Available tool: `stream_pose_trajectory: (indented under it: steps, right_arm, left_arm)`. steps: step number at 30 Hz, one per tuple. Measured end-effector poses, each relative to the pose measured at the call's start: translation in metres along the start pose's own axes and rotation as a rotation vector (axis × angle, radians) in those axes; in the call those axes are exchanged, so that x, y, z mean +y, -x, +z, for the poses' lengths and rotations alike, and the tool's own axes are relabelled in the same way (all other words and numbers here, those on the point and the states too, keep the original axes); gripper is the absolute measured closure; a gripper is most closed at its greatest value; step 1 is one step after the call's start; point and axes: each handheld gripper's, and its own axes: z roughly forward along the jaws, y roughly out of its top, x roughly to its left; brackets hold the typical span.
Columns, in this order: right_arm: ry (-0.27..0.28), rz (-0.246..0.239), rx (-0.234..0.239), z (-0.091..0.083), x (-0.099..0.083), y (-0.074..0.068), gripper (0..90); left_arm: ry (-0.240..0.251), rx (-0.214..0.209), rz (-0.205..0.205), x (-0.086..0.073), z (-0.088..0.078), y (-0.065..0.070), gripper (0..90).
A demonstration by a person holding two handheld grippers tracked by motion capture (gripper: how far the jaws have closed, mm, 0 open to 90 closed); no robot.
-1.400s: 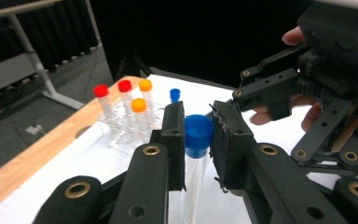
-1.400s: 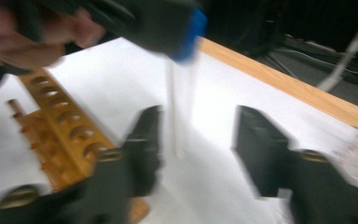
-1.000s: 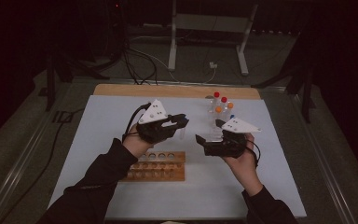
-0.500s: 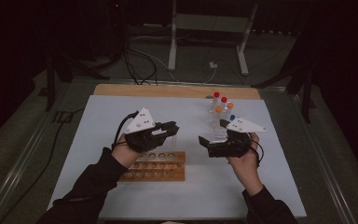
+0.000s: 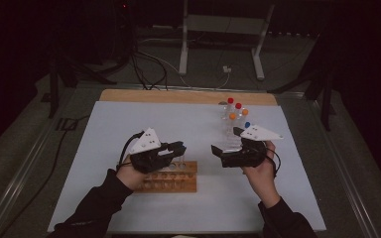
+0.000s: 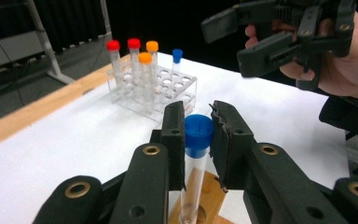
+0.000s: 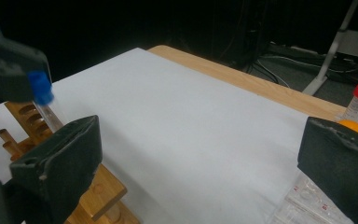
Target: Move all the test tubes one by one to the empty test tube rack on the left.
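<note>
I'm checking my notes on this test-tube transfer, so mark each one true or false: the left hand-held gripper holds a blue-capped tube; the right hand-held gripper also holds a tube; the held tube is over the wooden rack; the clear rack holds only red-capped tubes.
1. The left hand-held gripper holds a blue-capped tube. True.
2. The right hand-held gripper also holds a tube. False: its jaws stand wide open with nothing between them.
3. The held tube is over the wooden rack. True.
4. The clear rack holds only red-capped tubes. False: it has red, orange and blue caps.
</note>
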Motion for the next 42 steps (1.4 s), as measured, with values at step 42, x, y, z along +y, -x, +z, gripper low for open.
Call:
stream_pose_trajectory:
  steps: [42]
  right_arm:
    - [0.020, -0.032, -0.008, -0.004, 0.002, 0.004, 0.0]
  left_arm:
    - [-0.168, -0.010, 0.006, -0.033, 0.019, 0.005, 76.8]
